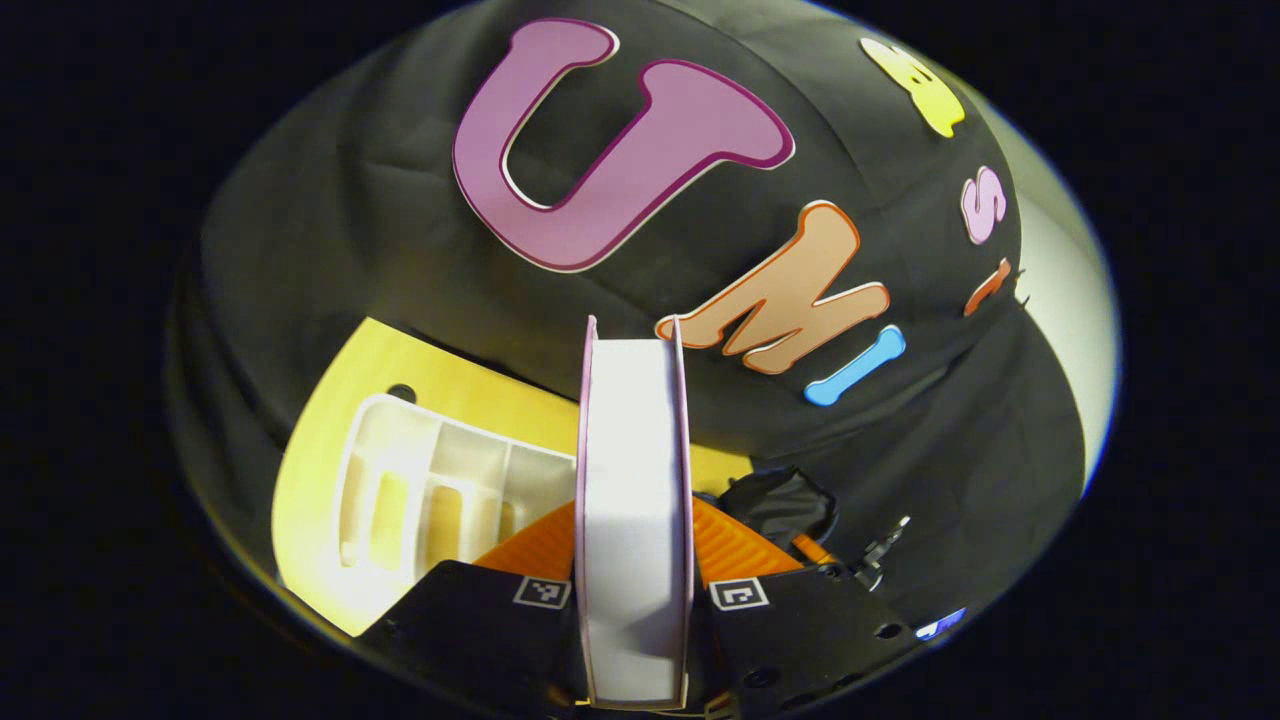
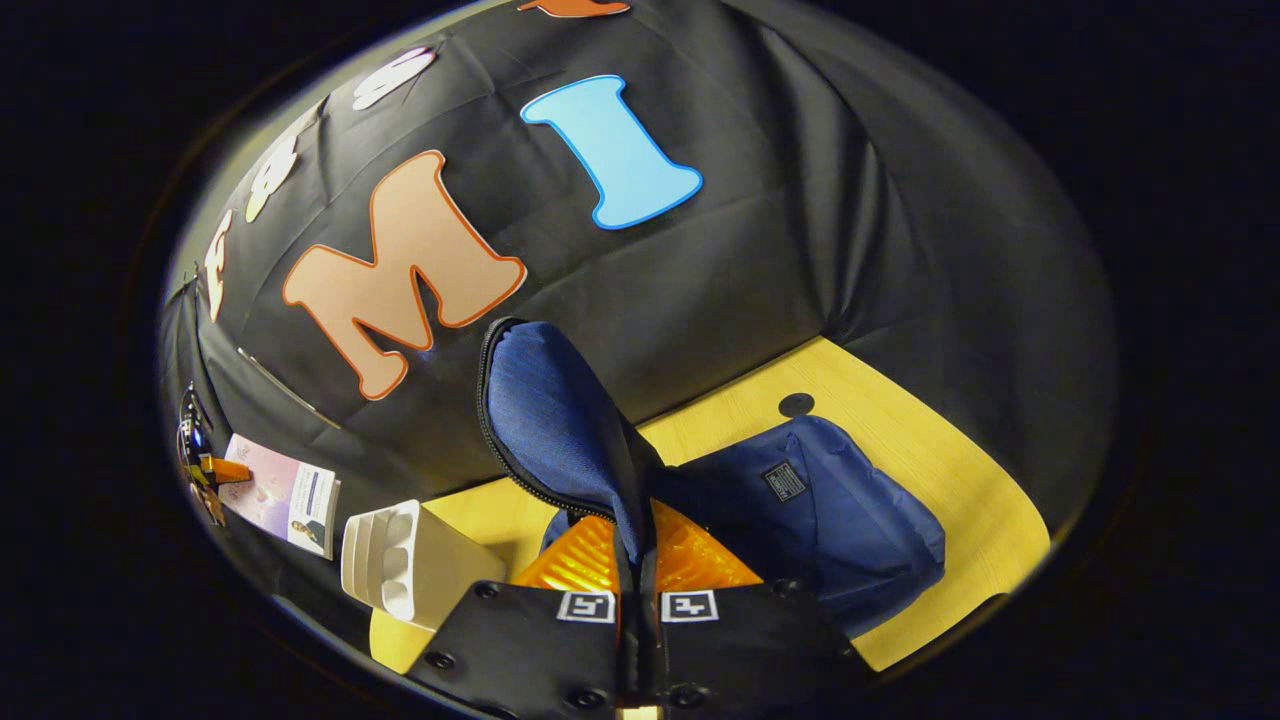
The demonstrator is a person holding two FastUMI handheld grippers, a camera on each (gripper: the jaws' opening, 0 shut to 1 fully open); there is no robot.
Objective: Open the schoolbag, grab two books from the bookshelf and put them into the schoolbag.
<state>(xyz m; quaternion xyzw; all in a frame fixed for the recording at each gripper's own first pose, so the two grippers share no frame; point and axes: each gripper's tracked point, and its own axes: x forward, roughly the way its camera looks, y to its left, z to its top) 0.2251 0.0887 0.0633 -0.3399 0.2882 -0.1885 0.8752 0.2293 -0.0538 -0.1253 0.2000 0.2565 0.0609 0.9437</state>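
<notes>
My left gripper (image 1: 634,585) is shut on a book (image 1: 634,480), held upright with its white page edge toward the camera and pink covers at both sides. Behind it the white bookshelf (image 1: 430,490) stands on the yellow table (image 1: 330,420). The right gripper (image 2: 638,575) is shut on the blue schoolbag's zippered flap (image 2: 550,420) and holds it lifted above the schoolbag (image 2: 820,520), which lies on the table (image 2: 950,470). In the right gripper view the bookshelf (image 2: 405,560) stands at lower left, and farther left the same book (image 2: 285,495) is seen held in the other gripper.
A round hole (image 2: 796,404) marks the tabletop behind the bag. The black cloth wall rises close behind the table. A dark mass (image 1: 780,500) with a metal clip (image 1: 885,548) lies right of the book in the left gripper view.
</notes>
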